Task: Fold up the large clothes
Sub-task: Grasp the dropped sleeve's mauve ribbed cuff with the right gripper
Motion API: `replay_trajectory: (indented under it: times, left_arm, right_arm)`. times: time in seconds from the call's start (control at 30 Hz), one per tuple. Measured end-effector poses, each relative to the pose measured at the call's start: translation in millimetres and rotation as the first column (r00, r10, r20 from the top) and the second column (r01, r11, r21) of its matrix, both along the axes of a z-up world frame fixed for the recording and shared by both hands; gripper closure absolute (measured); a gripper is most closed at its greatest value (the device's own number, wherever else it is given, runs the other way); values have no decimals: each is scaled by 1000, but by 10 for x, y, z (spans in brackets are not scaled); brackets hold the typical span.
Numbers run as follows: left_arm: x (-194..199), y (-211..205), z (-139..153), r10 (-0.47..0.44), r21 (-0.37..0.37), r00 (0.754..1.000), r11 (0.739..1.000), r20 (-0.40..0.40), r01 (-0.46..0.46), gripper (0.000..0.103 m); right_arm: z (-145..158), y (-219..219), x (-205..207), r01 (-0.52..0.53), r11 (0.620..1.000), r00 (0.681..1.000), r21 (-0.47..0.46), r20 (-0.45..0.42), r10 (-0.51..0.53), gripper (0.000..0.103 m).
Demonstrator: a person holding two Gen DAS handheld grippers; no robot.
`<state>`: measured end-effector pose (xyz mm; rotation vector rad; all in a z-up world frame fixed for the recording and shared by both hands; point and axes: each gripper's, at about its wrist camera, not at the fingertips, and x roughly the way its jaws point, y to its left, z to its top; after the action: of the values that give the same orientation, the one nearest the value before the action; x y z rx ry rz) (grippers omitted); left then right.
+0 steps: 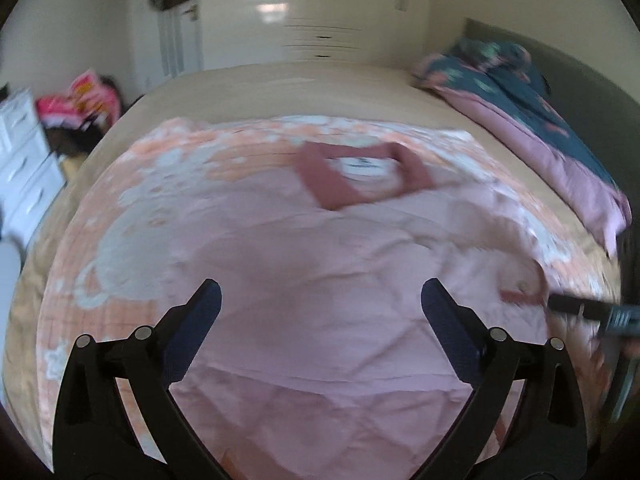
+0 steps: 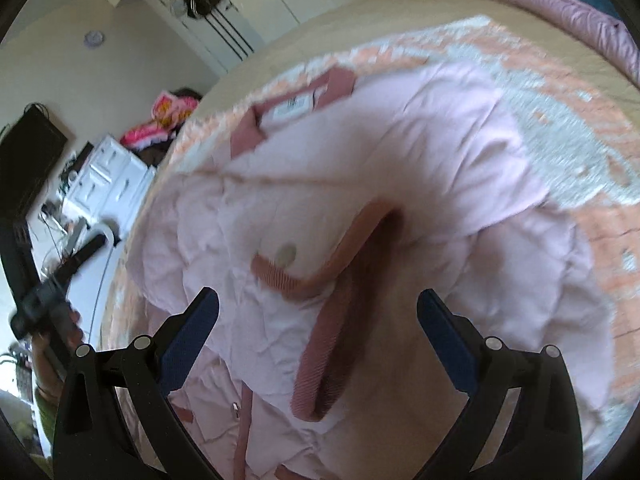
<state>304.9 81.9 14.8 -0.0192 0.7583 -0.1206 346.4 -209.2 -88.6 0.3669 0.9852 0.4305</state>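
A large pale pink garment [image 1: 320, 280] lies spread on a peach-and-white patterned blanket [image 1: 160, 168] on the bed. Its dark pink collar [image 1: 360, 176] with a white label sits at the far side. My left gripper [image 1: 320, 300] is open and empty just above the garment's middle. My right gripper [image 2: 318, 304] is open and empty above a sleeve with a dark pink ribbed cuff [image 2: 316, 364] and a round button [image 2: 287, 258]. The garment [image 2: 360, 152] and collar [image 2: 288, 108] also show in the right wrist view. The right gripper appears at the left wrist view's right edge [image 1: 592, 312].
A blue-and-pink quilt [image 1: 540, 120] lies along the bed's right side by a grey headboard. White drawers [image 1: 24, 168] and a pink pile [image 1: 80, 100] stand left of the bed. Wardrobes line the far wall. The other gripper and hand show at left in the right wrist view [image 2: 48, 300].
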Motion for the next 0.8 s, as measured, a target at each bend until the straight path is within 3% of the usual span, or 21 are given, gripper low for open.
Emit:
replay_trajectory:
  times: [0.23, 0.33, 0.4, 0.5, 0.57, 0.67, 0.8]
  left_arm:
    - [27, 533, 59, 129, -88, 992, 988, -1, -129, 9]
    - [34, 732, 70, 175, -125, 985, 977, 0, -174, 9]
    - [33, 845, 66, 202, -133, 979, 971, 0, -200, 9]
    - [48, 992, 49, 242, -157, 970, 958, -8, -240, 9]
    - [58, 1067, 38, 256, -184, 967, 950, -15, -254, 9]
    - [60, 1112, 32, 264, -192, 964, 946, -17, -262, 9]
    - [64, 1118, 42, 260, -197, 965, 946, -12, -258, 9]
  right_arm:
    - [-268, 244, -19, -16, 1000, 999, -5, -32, 16, 4]
    - [-294, 292, -43, -13, 1000, 1000, -18, 6, 13, 4]
    - [-307, 302, -54, -13, 1000, 1000, -18, 26, 14, 13]
    - [-321, 350, -43, -37, 999, 998, -19, 48, 38, 40]
    - [-313, 400, -40, -73, 997, 995, 2, 72, 73, 75]
    - [-216, 473, -103, -105, 994, 984, -30, 139, 108, 86]
    - [89, 531, -244, -132, 986, 950, -100, 271, 155, 88]
